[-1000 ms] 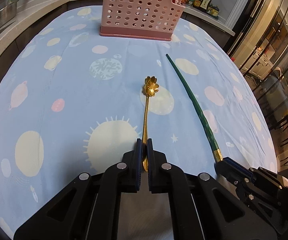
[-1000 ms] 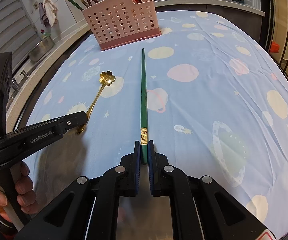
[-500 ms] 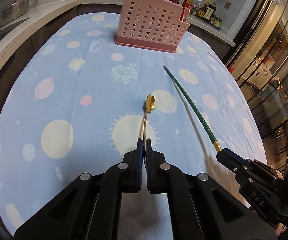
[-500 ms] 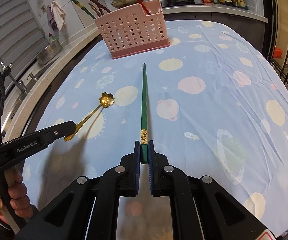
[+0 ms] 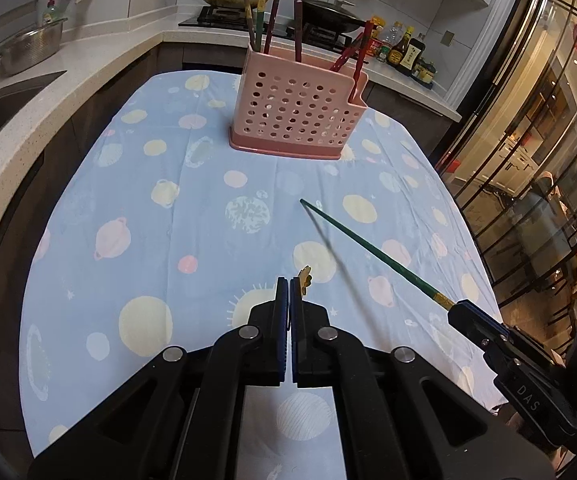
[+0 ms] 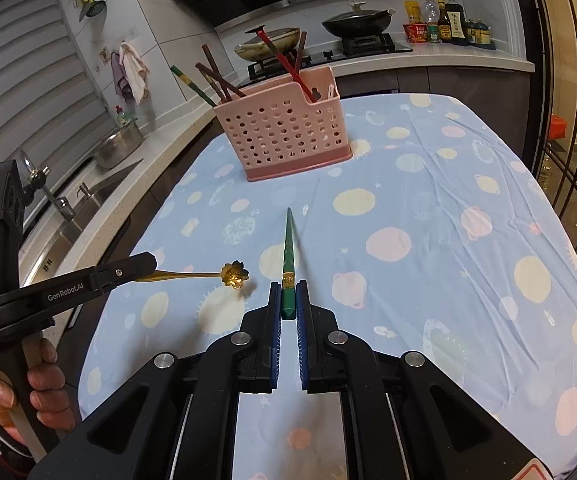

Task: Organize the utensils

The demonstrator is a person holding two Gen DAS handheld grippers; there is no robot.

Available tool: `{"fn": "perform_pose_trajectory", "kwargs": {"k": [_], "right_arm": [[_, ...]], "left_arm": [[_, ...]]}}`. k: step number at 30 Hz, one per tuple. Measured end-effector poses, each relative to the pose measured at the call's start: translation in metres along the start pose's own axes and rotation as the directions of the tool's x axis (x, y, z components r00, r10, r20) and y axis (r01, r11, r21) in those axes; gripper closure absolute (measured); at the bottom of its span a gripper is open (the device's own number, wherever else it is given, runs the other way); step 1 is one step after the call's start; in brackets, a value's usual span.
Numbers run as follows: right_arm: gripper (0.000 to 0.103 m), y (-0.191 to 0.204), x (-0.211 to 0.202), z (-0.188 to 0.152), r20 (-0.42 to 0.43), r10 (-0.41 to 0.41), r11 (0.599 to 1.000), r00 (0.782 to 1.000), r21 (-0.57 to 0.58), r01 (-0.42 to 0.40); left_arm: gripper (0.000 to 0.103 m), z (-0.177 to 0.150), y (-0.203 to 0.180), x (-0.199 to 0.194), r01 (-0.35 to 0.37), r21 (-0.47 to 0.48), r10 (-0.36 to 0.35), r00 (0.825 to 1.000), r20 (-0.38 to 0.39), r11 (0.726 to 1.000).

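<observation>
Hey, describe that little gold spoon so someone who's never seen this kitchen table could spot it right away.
Start at the pink perforated utensil basket on the blue planet-print tablecloth, then come toward the camera. The gold spoon juts sideways from the left hand-held gripper, above the cloth. Unlike the straight green chopstick beside it, it ends in a flower-shaped bowl.

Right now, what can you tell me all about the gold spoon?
The spoon looks like shiny gold metal, with a thin handle and a small bowl shaped like a flower. The left gripper is shut on the handle's end, so it sticks out nearly level in the air above the tablecloth, flower end free. Its shadow falls on the cloth below. Nothing else touches it. The green chopstick is close beside it, and the pink basket stands farther off.
</observation>
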State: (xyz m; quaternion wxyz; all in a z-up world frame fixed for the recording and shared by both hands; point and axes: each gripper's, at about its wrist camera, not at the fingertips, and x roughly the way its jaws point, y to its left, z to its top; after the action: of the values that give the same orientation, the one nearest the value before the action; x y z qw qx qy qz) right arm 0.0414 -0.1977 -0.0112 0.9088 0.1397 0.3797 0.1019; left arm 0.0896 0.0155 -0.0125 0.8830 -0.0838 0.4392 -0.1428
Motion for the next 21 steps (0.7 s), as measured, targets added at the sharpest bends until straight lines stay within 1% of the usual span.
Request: {"fn": "perform_pose_trajectory", "kwargs": {"k": [4,12,18,21], "right_arm": [[0.096,0.002,-0.007,0.014,0.032,0.014,1.000,0.999,0.002,-0.014],[0.096,0.007,-0.020,0.048,0.100,0.037,0.999,0.994,-0.020,-0.035],[0.096,0.012,-0.030,0.092,0.178,0.059,0.997,0.982,-0.049,-0.051],[0.096,0.016,-0.034,0.114,0.217,0.059,0.997,0.974,-0.070,-0.045]], "left_arm": [[0.102,0.012,-0.005,-0.006,0.000,0.013,0.000,1.000,0.011,1.000],[0.102,0.041,-0.022,-0.024,-0.008,0.085,0.003,0.998,0.064,0.996],[0.102,0.076,-0.029,-0.033,-0.017,0.126,0.002,0.993,0.115,0.992],[0.102,0.095,-0.033,-0.034,-0.036,0.155,0.015,0.991,0.136,0.987]]}}
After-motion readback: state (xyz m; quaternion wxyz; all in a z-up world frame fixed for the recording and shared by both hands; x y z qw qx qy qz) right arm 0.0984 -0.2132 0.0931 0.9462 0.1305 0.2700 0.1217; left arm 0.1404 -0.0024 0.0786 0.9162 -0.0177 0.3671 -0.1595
